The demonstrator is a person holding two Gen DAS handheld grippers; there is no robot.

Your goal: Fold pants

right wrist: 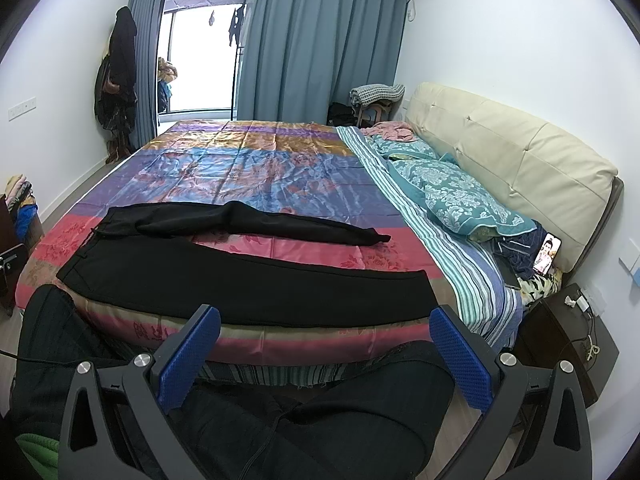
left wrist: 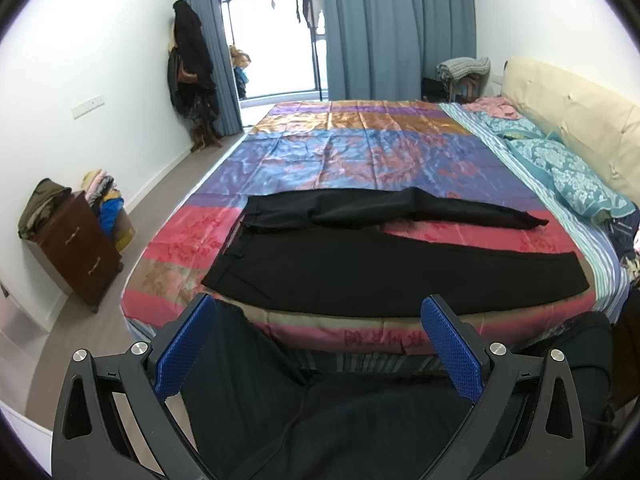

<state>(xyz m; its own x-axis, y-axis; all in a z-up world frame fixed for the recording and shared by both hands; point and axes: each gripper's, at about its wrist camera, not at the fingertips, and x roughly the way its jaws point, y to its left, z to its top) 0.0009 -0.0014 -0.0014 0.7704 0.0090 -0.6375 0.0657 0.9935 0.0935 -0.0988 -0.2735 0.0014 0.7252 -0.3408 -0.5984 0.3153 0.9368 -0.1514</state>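
Both the left tongs [left wrist: 316, 344] and right tongs [right wrist: 325, 354] hang spread wide and empty short of the bed [right wrist: 248, 344], where black pants [right wrist: 240, 280] lie lengthwise across its near edge, waistband left, legs pointing right toward the pillows [right wrist: 460, 196].

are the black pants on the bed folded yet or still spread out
Spread out. The pants lie full length on the bed, legs apart, far leg bunched.
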